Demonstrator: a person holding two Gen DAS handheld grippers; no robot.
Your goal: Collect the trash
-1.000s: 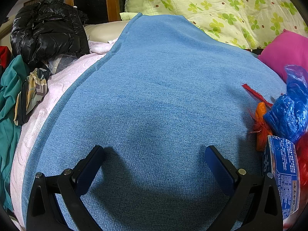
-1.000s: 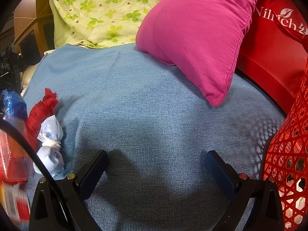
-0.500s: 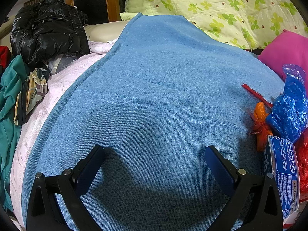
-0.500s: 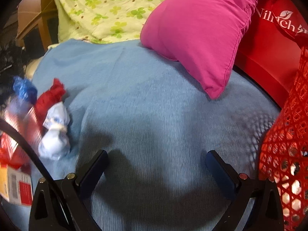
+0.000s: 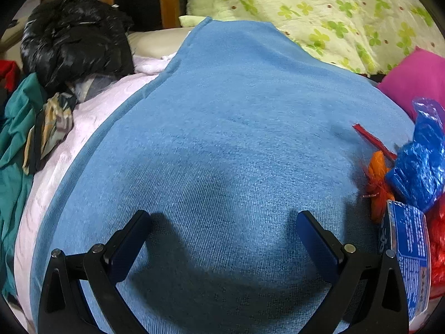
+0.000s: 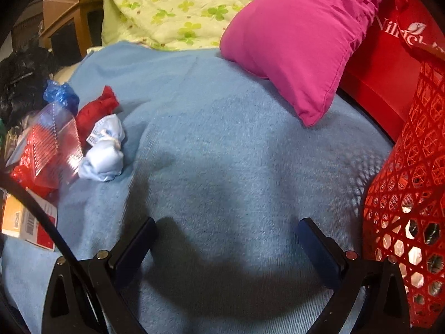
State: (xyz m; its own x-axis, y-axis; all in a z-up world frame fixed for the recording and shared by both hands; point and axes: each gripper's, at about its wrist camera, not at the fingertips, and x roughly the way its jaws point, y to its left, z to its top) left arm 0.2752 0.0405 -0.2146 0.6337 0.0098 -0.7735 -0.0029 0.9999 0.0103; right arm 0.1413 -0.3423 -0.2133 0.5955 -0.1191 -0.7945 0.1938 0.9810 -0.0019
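- Our right gripper [image 6: 226, 239] has swung left, wide and empty, so the trash pile shows better now; we think it is going there.
- The red basket [image 6: 403, 194] sits just beside it, with something shiny inside.
- The white wad [image 6: 104, 153] lies on the blue blanket [image 6: 222, 139].
- Our left gripper [image 5: 224, 232] has not moved, wide and empty.

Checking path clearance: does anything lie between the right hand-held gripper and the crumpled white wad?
Nothing visible does. Only bare blue blanket separates the open right hand-held gripper from the white wad, up-left of it.
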